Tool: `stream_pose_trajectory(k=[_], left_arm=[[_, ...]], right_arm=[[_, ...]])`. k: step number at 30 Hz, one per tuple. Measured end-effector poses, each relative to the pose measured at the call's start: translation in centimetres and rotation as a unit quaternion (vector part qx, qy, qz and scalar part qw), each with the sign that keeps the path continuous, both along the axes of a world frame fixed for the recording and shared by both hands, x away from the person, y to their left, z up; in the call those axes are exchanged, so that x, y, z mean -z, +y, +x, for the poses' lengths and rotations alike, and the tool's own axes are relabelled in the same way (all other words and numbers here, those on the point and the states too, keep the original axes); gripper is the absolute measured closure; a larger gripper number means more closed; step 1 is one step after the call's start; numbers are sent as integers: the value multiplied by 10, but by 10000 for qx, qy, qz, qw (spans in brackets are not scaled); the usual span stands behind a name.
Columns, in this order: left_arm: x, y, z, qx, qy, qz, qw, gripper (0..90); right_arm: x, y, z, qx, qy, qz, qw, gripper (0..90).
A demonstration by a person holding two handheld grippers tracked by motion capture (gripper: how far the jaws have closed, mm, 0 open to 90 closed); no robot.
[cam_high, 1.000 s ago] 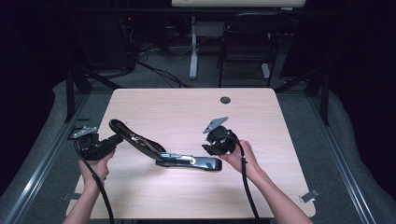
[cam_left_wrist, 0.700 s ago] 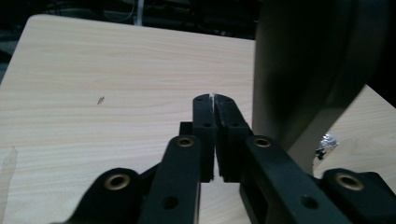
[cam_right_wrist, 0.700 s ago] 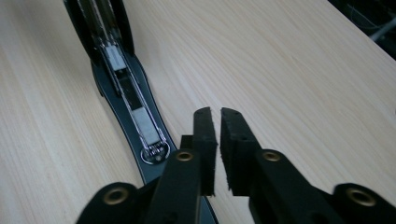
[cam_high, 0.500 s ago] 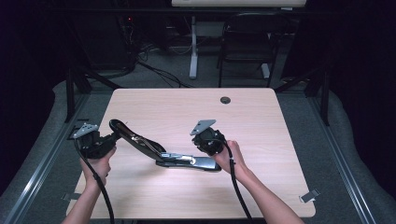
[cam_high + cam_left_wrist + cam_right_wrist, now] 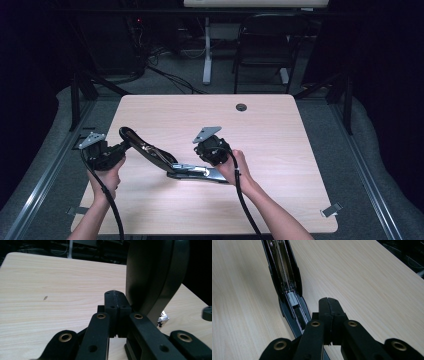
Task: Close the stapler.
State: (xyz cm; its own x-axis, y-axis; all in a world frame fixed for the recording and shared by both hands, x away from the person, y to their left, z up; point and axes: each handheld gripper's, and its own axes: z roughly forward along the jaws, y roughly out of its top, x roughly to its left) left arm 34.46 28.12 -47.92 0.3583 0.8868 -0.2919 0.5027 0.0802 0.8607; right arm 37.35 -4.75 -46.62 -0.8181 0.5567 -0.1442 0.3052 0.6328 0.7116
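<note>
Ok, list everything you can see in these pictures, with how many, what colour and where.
stapler: one, black and silver, swung open, on the table between the grippers
table: one, light wood, centre
grommet: one, dark, round, near the table's far edge
chair: one, black, on the floor beyond the table
clips: two, grey, at the table's near corners
left gripper: one, black, jaws shut, at the stapler's raised arm
right gripper: one, black, jaws shut, beside the stapler's base

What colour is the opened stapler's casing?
Black stapler, with silvery metal inside; right gripper view shows it best.
</note>
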Motion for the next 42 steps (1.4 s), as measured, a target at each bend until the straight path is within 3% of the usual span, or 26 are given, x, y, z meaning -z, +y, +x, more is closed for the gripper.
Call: stream_pose_trajectory(k=[8,18,25,42], left_arm=[[-1,-8,1,187,30,-23,9998,899],[1,-20,4,401,98,-15,9991,899],[3,-28,5,411,56,37,9991,900],[5,-43,10,581,38,162,9982,892]], right_arm=[[-7,13,0,-108,90,301,9994,900],[-14,19,2,-150,11,367,9992,900],[-16,26,0,-184,-72,183,9996,900],[-23,50,1,-280,-298,201,9990,900]])
